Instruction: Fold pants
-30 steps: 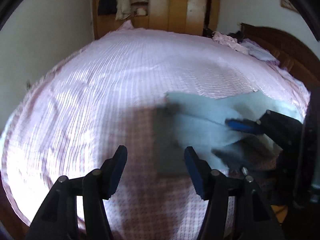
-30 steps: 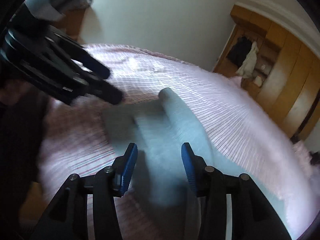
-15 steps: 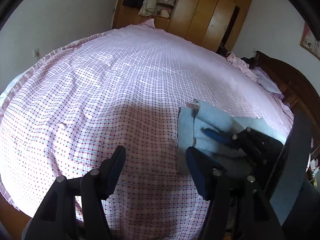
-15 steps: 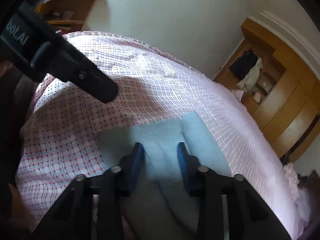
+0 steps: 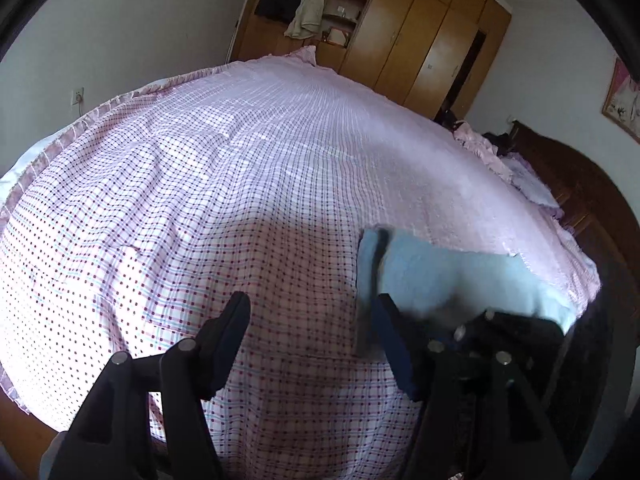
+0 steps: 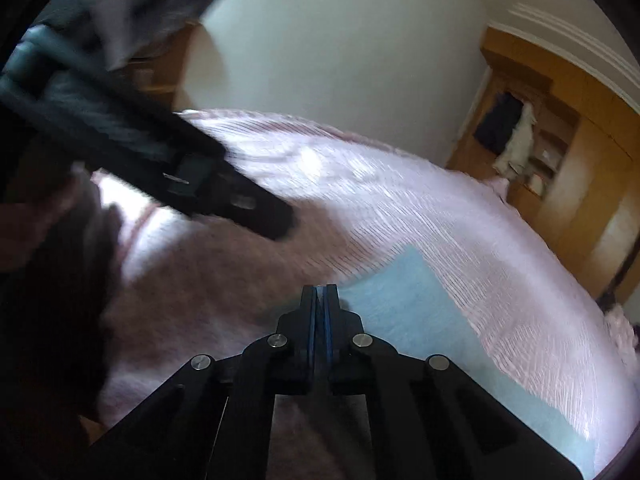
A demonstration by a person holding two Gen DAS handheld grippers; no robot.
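Observation:
The light blue pants [image 5: 440, 276] lie folded flat on the pink checked bed [image 5: 240, 184], near its front right edge. My left gripper [image 5: 312, 336] is open and empty above the bedspread, just left of the pants' folded end. My right gripper [image 6: 319, 294] is shut, its blue pads pressed together with nothing showing between them, and sits at the near left edge of the pants [image 6: 404, 300]. The left gripper also shows in the right wrist view [image 6: 256, 212] as a blurred dark bar at upper left. The right gripper's body shows in the left wrist view [image 5: 500, 344].
Wooden wardrobes [image 5: 420, 40] with hanging clothes stand beyond the bed's far end. A dark wooden headboard [image 5: 580, 200] with crumpled pink bedding [image 5: 488, 152] is at the right. White walls lie to the left. The bed's near edge is below the grippers.
My right gripper has shut and pulled back to the near edge of the pants. My left gripper has stayed open and drawn back slightly to the left.

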